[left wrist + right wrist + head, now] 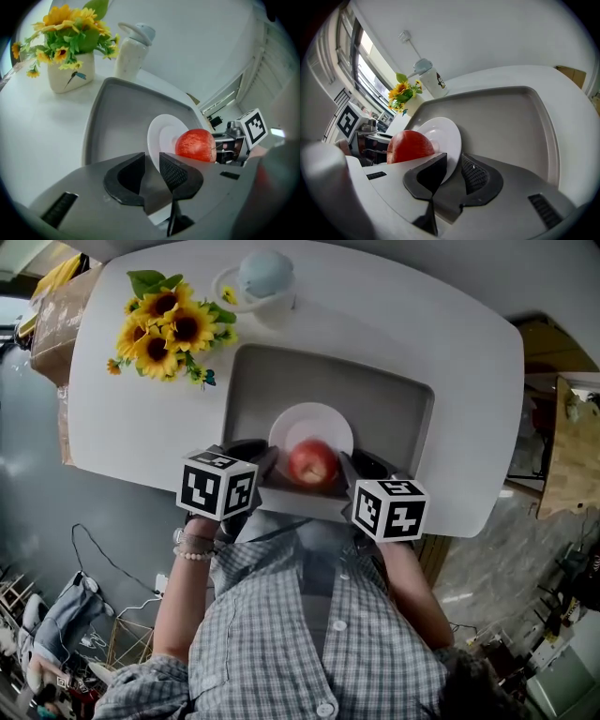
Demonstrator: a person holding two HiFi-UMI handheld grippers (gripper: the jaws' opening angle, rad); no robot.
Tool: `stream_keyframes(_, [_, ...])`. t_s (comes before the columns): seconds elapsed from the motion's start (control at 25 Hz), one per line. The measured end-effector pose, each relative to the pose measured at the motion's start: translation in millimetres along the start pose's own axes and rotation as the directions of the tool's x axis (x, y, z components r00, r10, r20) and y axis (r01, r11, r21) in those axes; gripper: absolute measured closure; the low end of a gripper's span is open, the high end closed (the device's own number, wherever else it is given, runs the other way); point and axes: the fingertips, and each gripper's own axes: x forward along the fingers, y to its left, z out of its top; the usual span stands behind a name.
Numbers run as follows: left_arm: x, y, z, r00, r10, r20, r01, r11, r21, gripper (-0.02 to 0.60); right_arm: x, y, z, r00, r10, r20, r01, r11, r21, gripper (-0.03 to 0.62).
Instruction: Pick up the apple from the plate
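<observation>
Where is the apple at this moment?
In the head view the apple sits at the near edge of the white plate inside the grey tray. It lies between the left tool and the right tool.

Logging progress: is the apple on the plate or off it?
On it. The apple rests at the plate's near edge in the tray; left tool and right tool flank it, jaws apart, empty.

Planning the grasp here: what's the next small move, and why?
Probably widen the right hand-held gripper first: its jaws stand narrowly apart, empty, and the apple on the plate sits left of them, looking wider than the gap.
</observation>
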Motion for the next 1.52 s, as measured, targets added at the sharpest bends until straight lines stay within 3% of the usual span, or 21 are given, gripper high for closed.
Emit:
stream_keyframes(0.6, [5, -5, -2, 0.999, 0.045, -0.03, -0.046, 0.998, -0.042, 0.511, 3, -3, 1, 0.998, 0.019, -0.055, -0.014, 0.995, 0.102, 0.513])
stream_keyframes(1.0, [6, -2, -3, 0.995, 0.021, -0.096, -0.039, 0.981, -0.188, 0.522, 5, -2, 2, 0.998, 0.024, -0.06, -0.013, 0.982, 0.187, 0.52])
stream_keyframes(1.52, [3, -1, 2, 0.992, -0.025, -0.125, -0.012, 0.958, -0.286, 0.532, 0, -1, 9, 0.998, -0.002, -0.07, 0.019, 0.97, 0.243, 0.528])
